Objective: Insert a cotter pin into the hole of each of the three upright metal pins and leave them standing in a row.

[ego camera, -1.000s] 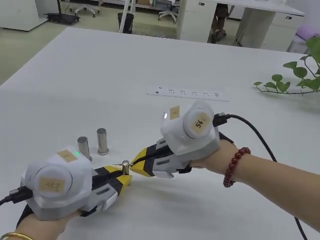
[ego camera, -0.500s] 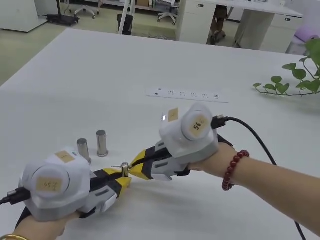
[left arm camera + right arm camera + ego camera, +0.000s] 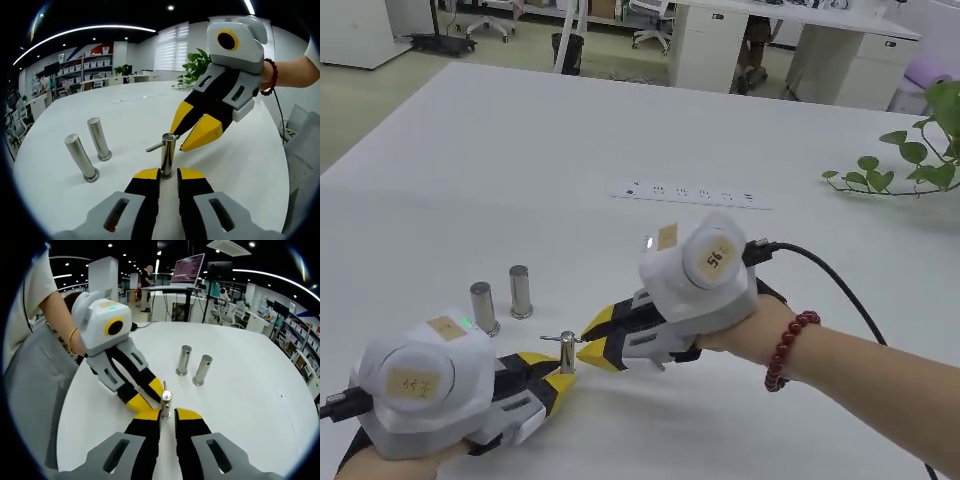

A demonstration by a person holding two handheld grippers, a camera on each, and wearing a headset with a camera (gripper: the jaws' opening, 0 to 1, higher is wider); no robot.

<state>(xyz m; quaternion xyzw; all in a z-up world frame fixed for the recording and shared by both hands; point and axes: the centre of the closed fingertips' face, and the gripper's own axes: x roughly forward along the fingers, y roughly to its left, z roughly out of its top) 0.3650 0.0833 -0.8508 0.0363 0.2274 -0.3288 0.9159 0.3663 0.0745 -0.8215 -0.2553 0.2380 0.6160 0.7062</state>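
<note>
Found the left claw (image 3: 168, 174) pinching a metal pin (image 3: 168, 150) low on its shaft, holding it upright. Found the right claw (image 3: 167, 414) opposite, tips just beside the pin's top. Saw its jaws close together, but cannot tell whether gripping anything. Noted a cotter pin (image 3: 155, 147) lying level through the hole near that top, crosswise to the upright shaft, free end pointing away from the right claw. Judged the right claw nearer its head, so any further push would run along that level line. Noted two bare pins (image 3: 99, 138) standing close together on the table (image 3: 240, 150), off the left claw's left side.
</note>
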